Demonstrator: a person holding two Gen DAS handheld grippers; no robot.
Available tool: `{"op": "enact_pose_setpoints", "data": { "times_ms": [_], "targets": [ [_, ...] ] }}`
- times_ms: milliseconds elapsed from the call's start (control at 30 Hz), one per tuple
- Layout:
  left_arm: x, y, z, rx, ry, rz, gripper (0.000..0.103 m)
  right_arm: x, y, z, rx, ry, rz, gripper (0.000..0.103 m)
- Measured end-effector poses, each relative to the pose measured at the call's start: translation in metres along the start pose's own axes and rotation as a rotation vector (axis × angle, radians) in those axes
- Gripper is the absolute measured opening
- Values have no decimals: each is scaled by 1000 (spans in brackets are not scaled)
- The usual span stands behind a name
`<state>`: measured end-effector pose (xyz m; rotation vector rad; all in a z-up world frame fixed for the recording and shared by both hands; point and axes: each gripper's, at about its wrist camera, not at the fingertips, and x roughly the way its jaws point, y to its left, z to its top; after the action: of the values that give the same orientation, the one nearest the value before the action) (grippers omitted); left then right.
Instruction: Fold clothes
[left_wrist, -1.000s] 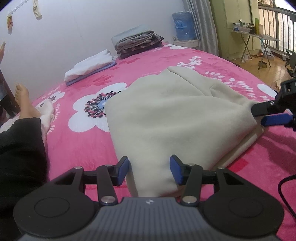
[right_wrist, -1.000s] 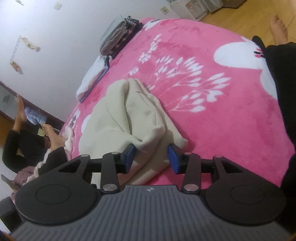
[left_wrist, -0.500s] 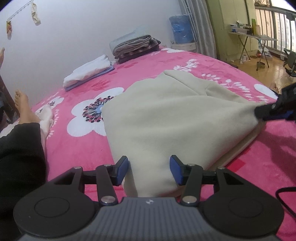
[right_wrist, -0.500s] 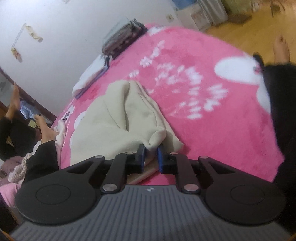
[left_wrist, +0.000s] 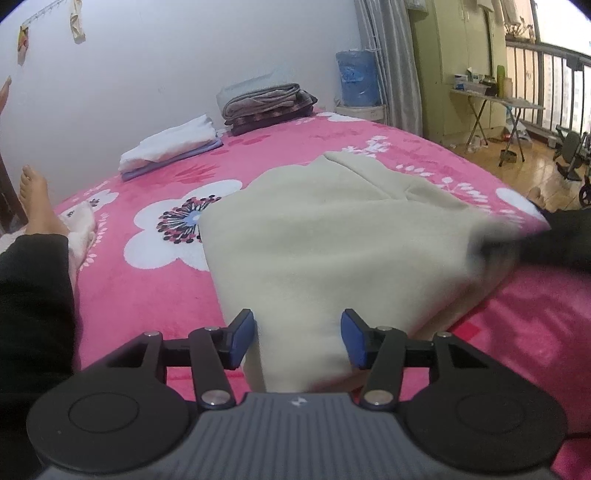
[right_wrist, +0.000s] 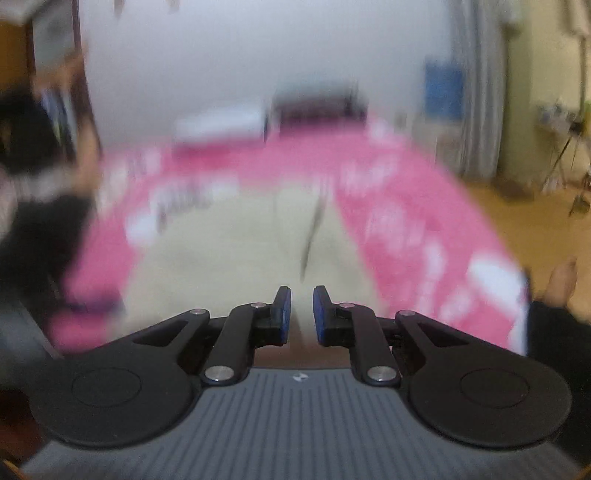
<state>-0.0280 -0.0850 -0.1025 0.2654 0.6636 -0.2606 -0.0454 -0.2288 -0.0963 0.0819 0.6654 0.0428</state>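
A cream fleece garment (left_wrist: 332, 240) lies spread on the pink flowered bed cover (left_wrist: 147, 295). My left gripper (left_wrist: 298, 341) sits low at the garment's near edge. Its jaws are opening, with the cloth lying between the blue pads and not visibly pinched. My right gripper (right_wrist: 301, 314) is shut on a thin fold of the cream garment (right_wrist: 240, 258), and that view is smeared by motion. In the left wrist view the right gripper (left_wrist: 491, 247) is a dark blur at the garment's right corner, with the cloth drawn toward it.
A folded white pile (left_wrist: 170, 142) and a folded grey and dark pile (left_wrist: 266, 103) rest by the far wall. A person's bare foot (left_wrist: 35, 199) and black sleeve (left_wrist: 33, 295) are at the left. A blue water bottle (left_wrist: 356, 77) and a folding table (left_wrist: 495, 99) stand beyond the bed.
The right gripper closed on the garment's right corner, rolled upright and carried it up and inward over the cloth. The left gripper's jaws widened slightly and it hardly moved.
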Motion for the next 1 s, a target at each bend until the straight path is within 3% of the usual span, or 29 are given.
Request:
{"op": "enact_pose_setpoints", "data": {
  "times_ms": [67,367,567,767,833,900,1000],
  "targets": [
    [0,2,0,-11,-3,-9,57,14,-1,-12,-7,18,-27,11],
    [1,10,4,-74,27,-28,58,8,-2,-1,23,41,-24,11],
    [4,21,13,-156,100,-45,57,-24,7,16,-13,-84,4,12],
    [7,19,19,-161,150,-36,58,13,7,-8,-69,28,-28,12],
    [8,19,21,-170,165,-33,58,9,7,3,-61,56,-27,12],
    [8,21,22,-182,181,-36,58,4,8,15,-60,39,-25,12],
    [9,21,24,-187,199,-35,58,-4,12,30,-67,-56,-15,12]
  ]
}}
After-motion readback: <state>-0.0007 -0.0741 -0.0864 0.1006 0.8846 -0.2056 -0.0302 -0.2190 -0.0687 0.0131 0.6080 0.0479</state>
